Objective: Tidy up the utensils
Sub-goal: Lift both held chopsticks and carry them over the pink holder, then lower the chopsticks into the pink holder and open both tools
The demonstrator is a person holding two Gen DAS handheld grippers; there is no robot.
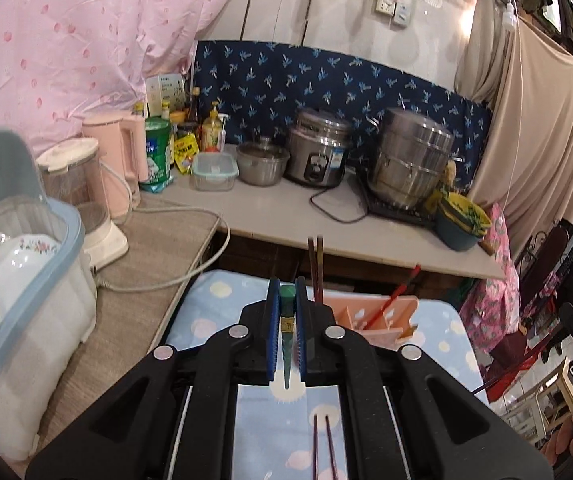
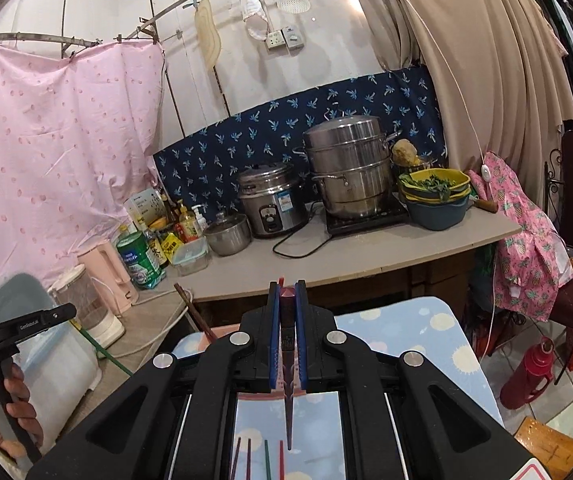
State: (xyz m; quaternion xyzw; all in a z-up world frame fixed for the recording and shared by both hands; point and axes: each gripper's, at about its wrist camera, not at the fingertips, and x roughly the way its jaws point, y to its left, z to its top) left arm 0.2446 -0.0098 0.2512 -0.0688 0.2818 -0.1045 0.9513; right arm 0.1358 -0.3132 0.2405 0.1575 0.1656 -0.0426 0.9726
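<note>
Two handheld grippers appear, each seen from its own wrist camera, both above a small surface covered in a light blue cloth [image 1: 214, 320] with pale dots.

From the left wrist view, the left gripper [image 1: 287, 300] has its blue-padded fingers pressed in on a green chopstick [image 1: 287, 320], which stands between them with its thick end up and its thin tip pointing down toward the camera. Just beyond the fingers to the right sits a pink utensil holder [image 1: 370, 316] with divided compartments. Two dark brown chopsticks [image 1: 315, 268] stand upright in it near the left gripper, and a red chopstick [image 1: 396, 294] leans to the right in it. Two more dark chopsticks [image 1: 322, 448] lie on the cloth low in the frame.

From the right wrist view, the right gripper [image 2: 287, 300] pinches a dark chopstick with a reddish top [image 2: 287, 344], tip pointing down. Beneath it, ends of several chopsticks [image 2: 258, 458] lie on the cloth, apparently purple, green and red, though little of them shows. A hand [image 2: 4, 408] at the lower left grips a black handle.

Behind, a grey counter [image 1: 286, 212] carries a rice cooker [image 1: 318, 156], a steel steamer pot [image 1: 410, 158], a small lidded pot [image 1: 262, 162] and bottles. A clear dish bin [image 1: 18, 280] holding floral plates sits at the left.
</note>
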